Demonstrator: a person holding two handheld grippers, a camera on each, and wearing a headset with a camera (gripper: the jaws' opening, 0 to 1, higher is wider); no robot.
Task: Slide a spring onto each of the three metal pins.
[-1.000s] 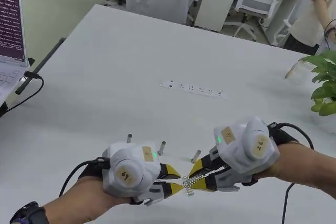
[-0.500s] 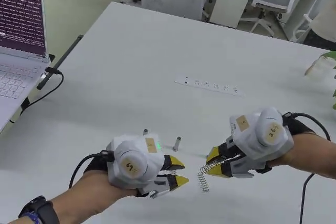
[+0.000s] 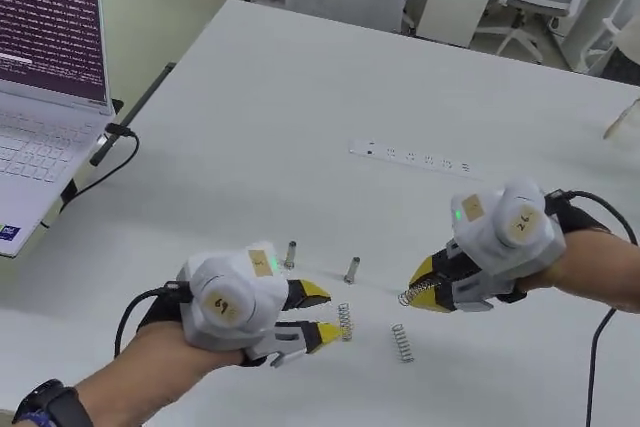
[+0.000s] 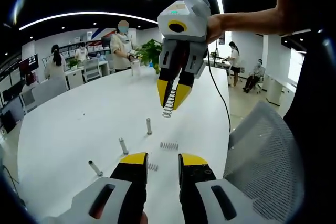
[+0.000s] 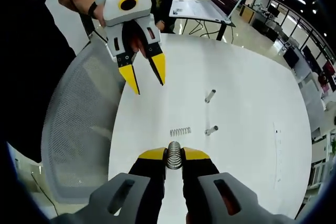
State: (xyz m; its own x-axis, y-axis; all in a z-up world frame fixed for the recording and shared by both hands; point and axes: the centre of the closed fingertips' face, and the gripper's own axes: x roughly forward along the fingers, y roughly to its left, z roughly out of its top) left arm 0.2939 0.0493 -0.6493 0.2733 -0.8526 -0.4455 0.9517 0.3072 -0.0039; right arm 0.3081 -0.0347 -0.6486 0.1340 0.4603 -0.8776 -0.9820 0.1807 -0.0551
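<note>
We are pinching one spring in the right gripper, jaws drawn narrow on its near end, the coil pointing forward past the tips. Its free end is hanging just beside the nearest metal pin, long axis tilting down toward it, so we are judging the right hand the nearer. The left gripper is hovering with jaws parted and carrying nothing, beside a loose spring; another spring is lying nearby.

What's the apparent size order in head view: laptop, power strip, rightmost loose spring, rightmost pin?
1. laptop, even cropped by the frame.
2. power strip, though farther off.
3. spring and pin: they look alike; the pin stands upright and foreshortened, so unranked.
</note>
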